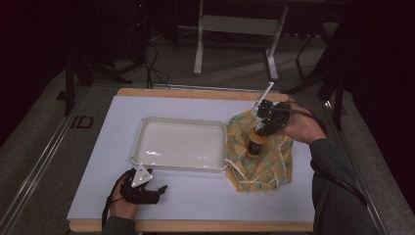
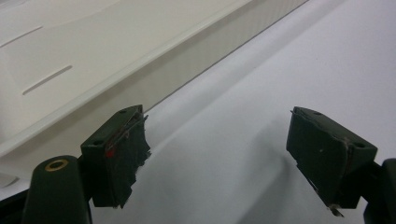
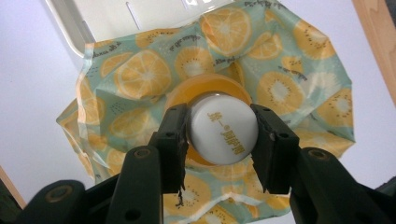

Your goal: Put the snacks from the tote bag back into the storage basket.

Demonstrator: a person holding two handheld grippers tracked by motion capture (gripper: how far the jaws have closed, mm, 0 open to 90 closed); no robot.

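A: What has the right gripper (image 3: pixel 219 140) got?

B: A bottle (image 1: pixel 255 142). Its two black jaws are closed on the white cap (image 3: pixel 223 135), one on each side, seen from straight above in the right gripper view. The cap carries printed characters. Orange shows around the cap, just below it.

A: And where does the bottle stand?

B: Upright on a cloth (image 1: pixel 262 161), at the right of the table (image 1: pixel 205 196). In the high view the right gripper (image 1: pixel 266 122) sits over the bottle's top, with the hand (image 1: pixel 303 128) behind it on the far right side.

A: What is the cloth like?

B: Pale green, printed with orange and kiwi slices. It lies crumpled and spread under the bottle, with white cords at its near edge. Its left edge touches the right rim of the tray (image 1: pixel 178 144).

A: The tray?

B: White, shallow, in the middle of the table, nothing in it.

A: Now the left gripper (image 1: pixel 159 190).

B: It rests at the near left of the table, close to the tray's near left corner, a grey plate on top. In the left gripper view its jaws stand wide apart with nothing between them, only white table; the tray wall (image 2: pixel 187 56) runs just beyond the one jaw.
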